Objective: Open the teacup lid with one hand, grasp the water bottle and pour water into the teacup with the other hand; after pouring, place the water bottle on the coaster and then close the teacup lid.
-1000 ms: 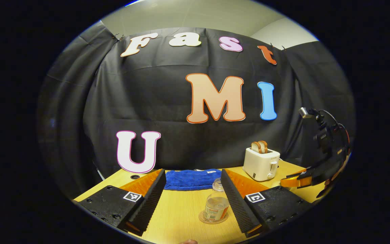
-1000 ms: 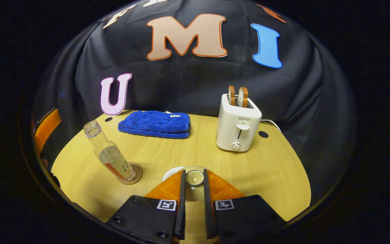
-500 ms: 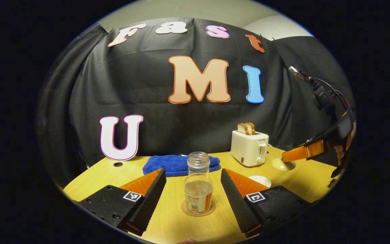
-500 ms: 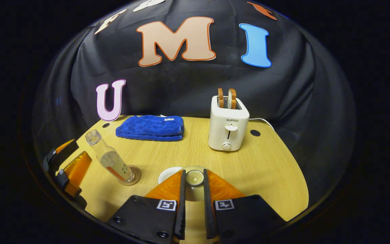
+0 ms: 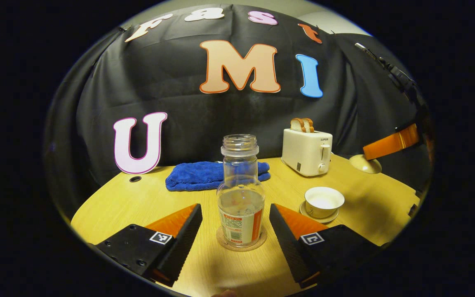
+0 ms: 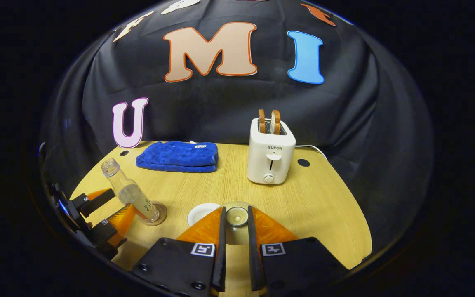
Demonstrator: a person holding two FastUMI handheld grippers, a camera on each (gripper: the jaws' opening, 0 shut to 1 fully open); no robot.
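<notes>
Left gripper view, left gripper (image 5: pixel 235 225) spread wide around water bottle (image 5: pixel 240 194), right gripper (image 6: pixel 235 231) clamping teacup lid (image 6: pixel 236 215)

Left gripper (image 5: pixel 235 225) has dropped and closed in on the clear, uncapped plastic water bottle (image 5: pixel 240 194); bottle now stands between its spread jaws. Small white teacup (image 5: pixel 324 202) has come into its view, uncovered. Right gripper (image 6: pixel 235 247) eased back slightly.

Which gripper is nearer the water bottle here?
Left. The left gripper is open with its fingers on either side of the water bottle, not touching it. The right gripper holds the teacup lid off to the side.
</notes>
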